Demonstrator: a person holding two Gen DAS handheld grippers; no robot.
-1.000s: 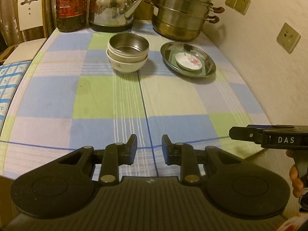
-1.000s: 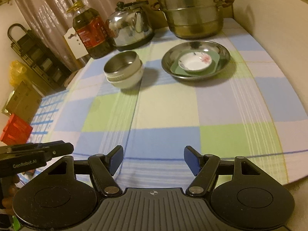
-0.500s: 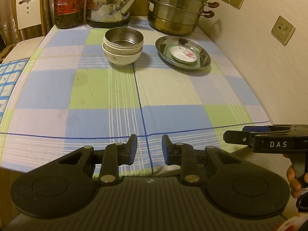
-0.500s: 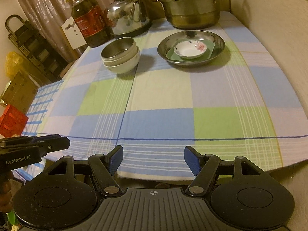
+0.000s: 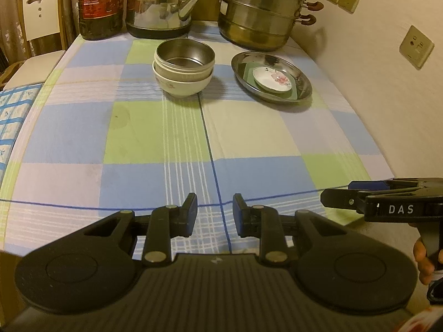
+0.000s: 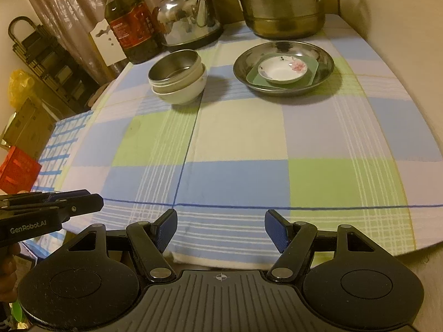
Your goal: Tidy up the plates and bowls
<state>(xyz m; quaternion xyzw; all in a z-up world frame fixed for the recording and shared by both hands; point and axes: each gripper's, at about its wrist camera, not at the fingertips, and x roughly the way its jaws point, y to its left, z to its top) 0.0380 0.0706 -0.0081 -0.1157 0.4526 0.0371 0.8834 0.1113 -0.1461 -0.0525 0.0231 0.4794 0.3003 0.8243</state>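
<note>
Both claws are hovering empty over the tabletop's [image 6: 243, 127] near edge: left claw [image 5: 214, 212] narrowly parted, right claw [image 6: 220, 231] spread wide. Stacked bowls [image 5: 183, 69] and nested plates [image 5: 272, 77] are sitting far across.

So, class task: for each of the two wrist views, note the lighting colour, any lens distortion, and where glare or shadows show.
Left wrist view: warm yellow indoor light; fisheye bends the tablecloth edges; kettle mirrors the room; the stacked bowls cast a soft shadow towards the camera. Right wrist view: same amber cast; table edge curves; steel dish shows dark reflections, with a shadow beneath its near rim.
</note>
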